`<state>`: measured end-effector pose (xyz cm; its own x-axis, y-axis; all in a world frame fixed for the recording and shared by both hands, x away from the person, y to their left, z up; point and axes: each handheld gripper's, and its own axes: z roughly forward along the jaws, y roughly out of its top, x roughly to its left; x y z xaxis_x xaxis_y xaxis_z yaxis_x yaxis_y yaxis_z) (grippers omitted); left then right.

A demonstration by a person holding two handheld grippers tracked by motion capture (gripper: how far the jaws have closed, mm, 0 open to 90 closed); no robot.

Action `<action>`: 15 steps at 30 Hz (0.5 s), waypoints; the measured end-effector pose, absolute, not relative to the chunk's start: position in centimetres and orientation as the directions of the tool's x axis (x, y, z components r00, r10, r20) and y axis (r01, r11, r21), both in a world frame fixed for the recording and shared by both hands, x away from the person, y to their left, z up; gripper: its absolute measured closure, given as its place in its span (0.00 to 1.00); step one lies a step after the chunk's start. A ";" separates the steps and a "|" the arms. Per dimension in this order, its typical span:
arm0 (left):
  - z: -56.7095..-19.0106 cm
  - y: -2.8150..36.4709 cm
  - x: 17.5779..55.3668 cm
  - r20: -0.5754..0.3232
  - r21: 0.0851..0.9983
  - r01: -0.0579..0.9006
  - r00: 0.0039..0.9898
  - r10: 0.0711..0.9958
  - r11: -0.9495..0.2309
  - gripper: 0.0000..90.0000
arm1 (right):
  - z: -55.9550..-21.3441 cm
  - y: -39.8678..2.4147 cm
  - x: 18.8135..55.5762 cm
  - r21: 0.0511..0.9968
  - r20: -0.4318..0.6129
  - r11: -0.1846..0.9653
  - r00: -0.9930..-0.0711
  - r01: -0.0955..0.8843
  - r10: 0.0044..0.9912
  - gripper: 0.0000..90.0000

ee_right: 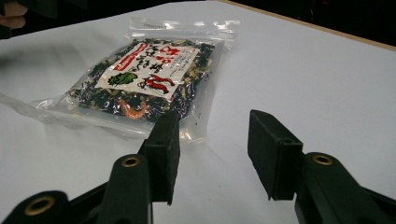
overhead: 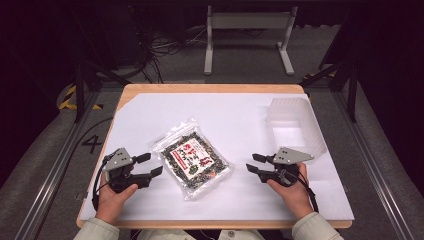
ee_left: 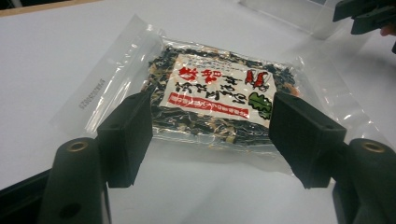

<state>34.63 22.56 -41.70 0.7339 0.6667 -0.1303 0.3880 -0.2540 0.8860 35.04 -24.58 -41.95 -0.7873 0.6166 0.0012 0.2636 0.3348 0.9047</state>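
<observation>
A clear plastic packet of dark dried food with a white and red label (overhead: 193, 158) lies flat on the white table sheet, between the two grippers. My left gripper (overhead: 150, 165) hovers just left of the packet, jaws open and pointing at it, nothing between them. In the left gripper view the packet (ee_left: 215, 95) lies beyond the open left gripper (ee_left: 210, 140). My right gripper (overhead: 255, 163) is a little to the right of the packet, open and empty. The right gripper view has the packet (ee_right: 144, 77) ahead and left of the open right gripper (ee_right: 212, 156).
A clear plastic tub (overhead: 295, 124) stands at the right rear of the white sheet (overhead: 235, 115), close behind the right hand. The wooden table edge (overhead: 215, 88) borders the sheet. Cables and a metal frame (overhead: 247, 30) sit on the floor beyond.
</observation>
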 end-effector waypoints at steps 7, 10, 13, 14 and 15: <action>-40.6 22.8 35.1 -0.148 0.874 0.411 0.732 0.665 -0.258 0.28 | -42.0 -24.4 35.1 0.900 -0.002 0.345 -0.790 0.266 0.613 0.58; -40.3 22.9 35.4 -0.148 0.878 0.410 0.724 0.674 -0.247 0.26 | -42.0 -24.4 35.1 0.899 0.001 0.346 -0.789 0.270 0.615 0.58; -39.6 23.1 36.2 -0.157 0.886 0.406 0.716 0.681 -0.223 0.25 | -42.1 -24.3 35.1 0.894 0.003 0.352 -0.789 0.278 0.614 0.57; -39.4 23.1 36.4 -0.156 0.887 0.406 0.713 0.684 -0.220 0.24 | -42.1 -24.3 35.1 0.892 0.002 0.355 -0.790 0.278 0.613 0.57; -39.4 23.1 36.4 -0.156 0.887 0.406 0.713 0.684 -0.220 0.24 | -42.1 -24.3 35.1 0.892 0.002 0.355 -0.790 0.278 0.613 0.57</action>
<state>36.43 23.09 -39.41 0.7128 0.6837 -0.1561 0.4057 -0.2203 0.8871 35.07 -24.25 -42.13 -0.7898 0.6134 0.0021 0.2782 0.3551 0.8925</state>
